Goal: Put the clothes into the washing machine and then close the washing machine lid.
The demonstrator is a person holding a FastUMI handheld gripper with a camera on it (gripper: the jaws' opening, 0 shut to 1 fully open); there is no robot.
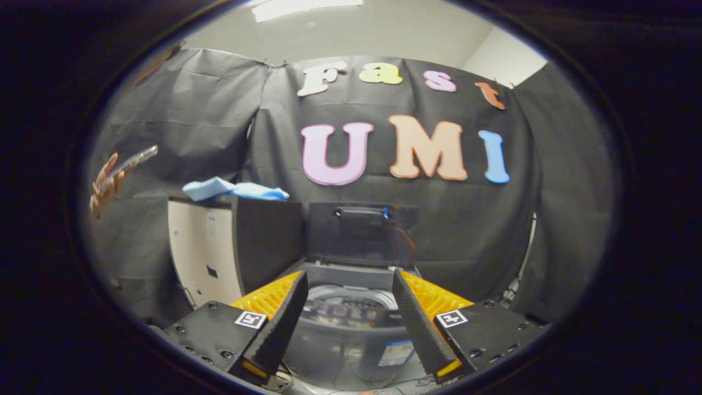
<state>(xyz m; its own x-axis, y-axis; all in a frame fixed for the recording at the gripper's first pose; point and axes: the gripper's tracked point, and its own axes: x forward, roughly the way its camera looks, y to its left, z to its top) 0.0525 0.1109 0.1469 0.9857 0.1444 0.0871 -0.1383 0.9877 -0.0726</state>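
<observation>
A top-loading washing machine (351,329) stands just ahead of my fingers, its dark lid (359,233) raised upright behind the round drum opening (351,307). A blue cloth (233,190) lies on top of a tall cabinet (219,247) beside the machine, beyond my one finger. My gripper (348,285) is open, its two fingers spread wide with nothing between them, framing the drum opening.
A person's hand (107,186) holding a slim clear object (131,162) shows far off to the side of the cabinet. Black cloth walls close the booth behind and around the machine. Cables (518,274) hang at the machine's other side.
</observation>
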